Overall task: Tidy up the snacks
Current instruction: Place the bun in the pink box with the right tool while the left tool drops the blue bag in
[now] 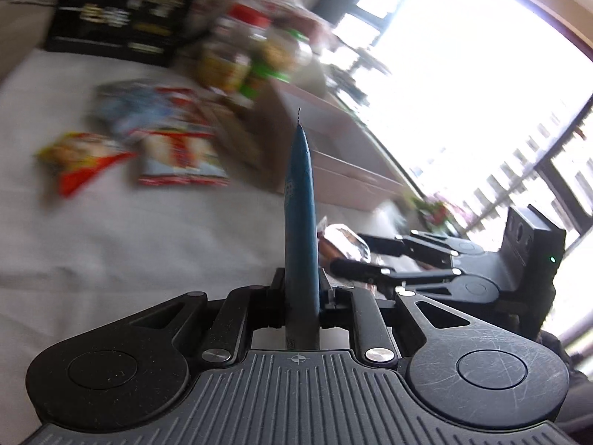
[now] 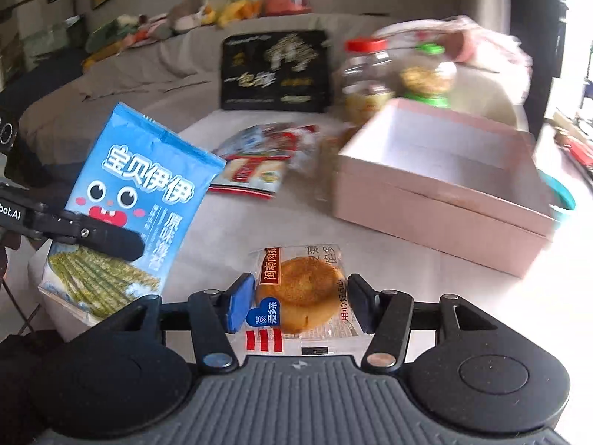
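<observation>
Pinching the blue seaweed snack packet (image 1: 301, 200) edge-on, the left hand-held gripper (image 1: 302, 293) carries it above the counter (image 1: 111, 244), likely bound for the pink box (image 1: 333, 155). From the right wrist, the right hand-held gripper (image 2: 296, 306) brackets the wrapped pastry (image 2: 302, 289), jaws apart, seemingly not yet squeezing, near the box (image 2: 437, 204).

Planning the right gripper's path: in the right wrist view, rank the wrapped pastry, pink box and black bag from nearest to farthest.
1. Wrapped pastry, between the right gripper fingers.
2. Pink box, ahead on the right.
3. Black bag, at the back, centre.
</observation>
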Demonstrator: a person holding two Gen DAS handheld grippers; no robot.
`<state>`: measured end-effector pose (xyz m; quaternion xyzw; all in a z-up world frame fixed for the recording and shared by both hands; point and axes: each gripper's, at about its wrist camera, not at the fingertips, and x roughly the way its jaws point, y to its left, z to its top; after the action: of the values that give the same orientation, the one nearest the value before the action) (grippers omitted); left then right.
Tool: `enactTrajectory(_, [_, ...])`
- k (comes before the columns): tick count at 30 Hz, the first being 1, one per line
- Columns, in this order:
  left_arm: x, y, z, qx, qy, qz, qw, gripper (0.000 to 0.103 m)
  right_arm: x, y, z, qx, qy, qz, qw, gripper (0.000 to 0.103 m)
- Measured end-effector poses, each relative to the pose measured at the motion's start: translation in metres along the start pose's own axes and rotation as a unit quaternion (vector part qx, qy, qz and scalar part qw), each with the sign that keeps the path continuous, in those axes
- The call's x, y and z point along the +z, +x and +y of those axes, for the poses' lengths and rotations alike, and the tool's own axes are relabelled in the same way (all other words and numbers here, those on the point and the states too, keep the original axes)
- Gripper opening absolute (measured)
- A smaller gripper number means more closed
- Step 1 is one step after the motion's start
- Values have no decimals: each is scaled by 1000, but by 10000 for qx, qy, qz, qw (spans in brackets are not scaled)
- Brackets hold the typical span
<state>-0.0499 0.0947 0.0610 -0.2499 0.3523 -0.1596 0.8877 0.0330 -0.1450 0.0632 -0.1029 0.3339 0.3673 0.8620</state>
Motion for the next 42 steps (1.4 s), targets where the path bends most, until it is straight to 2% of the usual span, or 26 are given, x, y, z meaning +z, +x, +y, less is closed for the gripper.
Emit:
enactTrajectory(6, [20,33,-53,-660,492,295,9962,18,-4,-76,-32,-800,127,-648,9946,56])
enactTrajectory(8, [40,45,-69,-757,657,202,9948,18,2,-94,-43,-1068,185,-913,9899,56])
enactTrajectory(11, [86,69,-88,-796,828,-93,9933,18,15,-108,-64,-1455,369,-1237,9809,56])
enactTrajectory(14, [133,108,-89,-675,640,-281,9953,18,24,-108,-87,-1619,536,-1395,9754,56])
enactTrajectory(17, [166,161,-81,-575,225,-157,9980,18,34,-99,-111,-1687,748,-1364,9733,56])
enactTrajectory(19, [175,199,-75,-640,-12,23,9979,18,42,-89,-128,-1729,913,-1298,9721,56])
enactTrajectory(21, [178,238,-76,-603,-32,274,9978,18,49,-81,-142,-1756,1070,-1213,9711,56])
enactTrajectory(24, [175,276,-72,-66,131,486,9987,22,57,-68,-154,-1759,1251,-1049,9708,56])
enactTrajectory(25, [176,282,-68,39,156,502,9986,26,59,-65,-155,-1768,1269,-1015,9707,56])
enactTrajectory(28, [182,270,-55,86,134,299,9994,27,73,-55,-156,-1725,1263,-980,9720,56])
enactTrajectory(31, [189,227,-40,5,14,-157,9999,27,99,-30,-156,-1431,1348,-866,9767,56])
enactTrajectory(33, [191,191,-27,97,50,-472,9988,27,117,-6,-157,-1192,1524,-704,9786,56])
enactTrajectory(37, [181,129,10,699,103,-892,9935,27,156,67,-157,-706,1854,-374,9794,56])
enactTrajectory(40, [169,99,48,1146,-68,-894,9894,27,171,112,-156,-596,2089,-13,9761,57])
enactTrajectory(42, [160,81,74,1453,-188,-909,9850,27,170,121,-151,-574,2134,4,9753,61])
